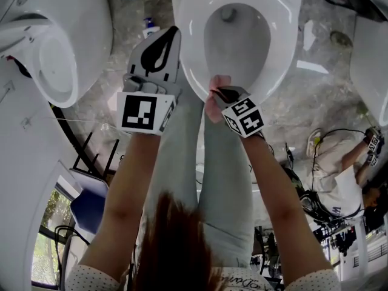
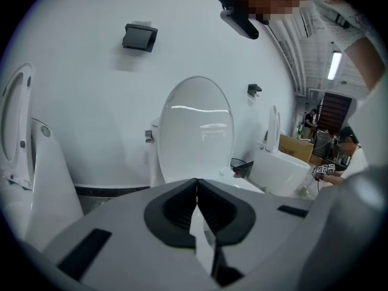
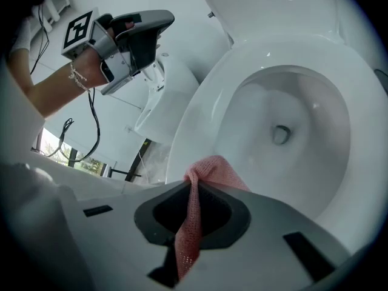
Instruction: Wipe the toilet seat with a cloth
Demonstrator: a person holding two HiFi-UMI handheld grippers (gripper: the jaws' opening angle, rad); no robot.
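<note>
Left tongs [image 1: 171, 34] are shut with nothing between them, the jaws meeting tip to tip. I hold them in the air over the floor [image 1: 97, 111], between another toilet [image 1: 60, 47] on the left and the seat [image 1: 189, 53] on the right. Seen along them, the raised lid [image 2: 197, 123] stands upright against the white wall [image 2: 79, 102]. The seat lies down on its bowl [image 1: 236, 41], and my legs [image 1: 182, 162] stand in front of it. My right tongs [image 1: 225, 93] are clamped on the pink cloth [image 1: 213, 105] at the front rim of the seat. A strip of it runs back between the jaws, and a small bunch sticks out past the tips. That bunch sits at the seat's front edge, on the left side, though I cannot tell whether it presses on the rim or hangs just above it. Far to the right, a person [image 1: 339, 180] in a white top crouches among cables.
</note>
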